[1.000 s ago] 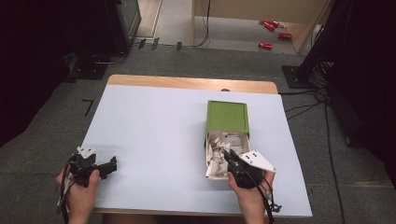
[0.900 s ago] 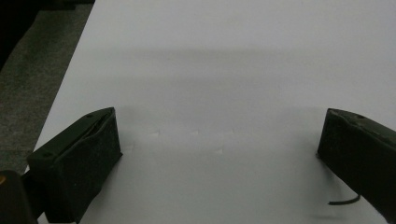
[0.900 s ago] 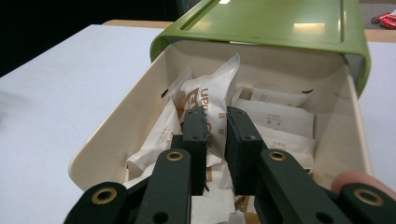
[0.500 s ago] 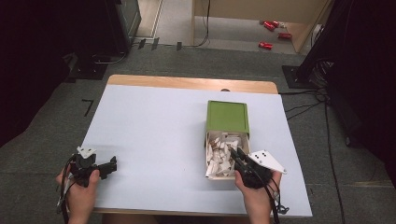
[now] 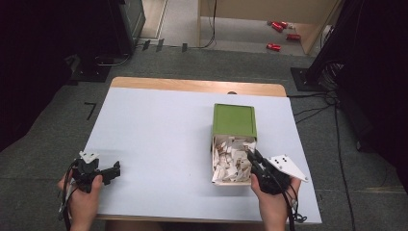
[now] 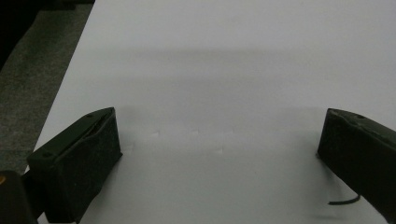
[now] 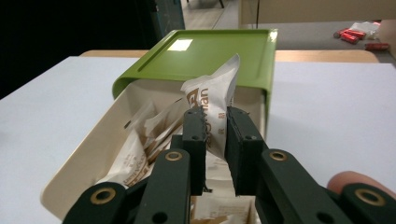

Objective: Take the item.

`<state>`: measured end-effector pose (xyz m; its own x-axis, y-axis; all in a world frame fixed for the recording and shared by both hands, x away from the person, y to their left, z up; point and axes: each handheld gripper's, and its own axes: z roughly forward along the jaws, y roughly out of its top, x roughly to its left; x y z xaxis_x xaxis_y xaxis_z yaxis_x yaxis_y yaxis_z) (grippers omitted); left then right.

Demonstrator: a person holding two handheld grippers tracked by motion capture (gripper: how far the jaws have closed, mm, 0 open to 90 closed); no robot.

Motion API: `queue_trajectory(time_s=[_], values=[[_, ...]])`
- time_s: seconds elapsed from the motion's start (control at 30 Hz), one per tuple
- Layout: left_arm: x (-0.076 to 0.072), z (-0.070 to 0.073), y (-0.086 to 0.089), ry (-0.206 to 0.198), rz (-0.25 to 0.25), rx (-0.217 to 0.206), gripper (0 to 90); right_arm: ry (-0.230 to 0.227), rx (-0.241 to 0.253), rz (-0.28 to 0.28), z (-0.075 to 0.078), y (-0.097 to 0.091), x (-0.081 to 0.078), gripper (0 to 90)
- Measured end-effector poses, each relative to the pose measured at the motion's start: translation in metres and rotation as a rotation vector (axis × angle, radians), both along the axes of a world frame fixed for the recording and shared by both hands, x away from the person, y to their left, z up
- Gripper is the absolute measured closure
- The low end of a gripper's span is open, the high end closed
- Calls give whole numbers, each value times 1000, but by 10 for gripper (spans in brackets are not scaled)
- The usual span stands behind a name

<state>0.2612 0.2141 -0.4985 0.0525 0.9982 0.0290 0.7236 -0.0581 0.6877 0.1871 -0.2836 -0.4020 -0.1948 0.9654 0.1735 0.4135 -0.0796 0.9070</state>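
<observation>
Over the near end of the cream plastic box (image 7: 88,154), the right gripper (image 7: 215,140) is pinching a white paper sachet with brown print (image 7: 212,100) and holding it just above the other loose sachets (image 5: 230,161). The thin packet could be slipping from the pads, or snagging the half-slid green lid (image 7: 210,51) just behind it. Well apart at the table's (image 5: 159,130) near left corner, the left gripper (image 6: 219,140) is resting wide open and empty.

The left gripper (image 5: 114,169) lies low with its fingers (image 6: 74,163) spread wide, while the right gripper (image 7: 215,140) pinches its fingers nearly together.
</observation>
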Motion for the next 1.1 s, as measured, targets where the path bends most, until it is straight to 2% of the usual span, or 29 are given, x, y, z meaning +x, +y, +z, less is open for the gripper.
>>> queue_trajectory(time_s=[0.27, 0.47, 0.67, 0.9, 1.0, 1.1], values=[[0, 0, 0, 0, 0, 0, 0, -22, 6, -53, 5, -15, -3, 798], [0, 0, 0, 0, 0, 0, 0, -17, 4, -79, 4, -24, -3, 796], [0, 0, 0, 0, 0, 0, 0, -6, -6, -116, -2, -33, -2, 796], [0, 0, 0, 0, 0, 0, 0, 19, -6, -131, -10, -41, 1, 797], [0, 0, 0, 0, 0, 0, 0, 19, 21, -137, -16, -46, 2, 798], [0, 0, 0, 0, 0, 0, 0, 37, 11, -151, -21, -51, 4, 798]])
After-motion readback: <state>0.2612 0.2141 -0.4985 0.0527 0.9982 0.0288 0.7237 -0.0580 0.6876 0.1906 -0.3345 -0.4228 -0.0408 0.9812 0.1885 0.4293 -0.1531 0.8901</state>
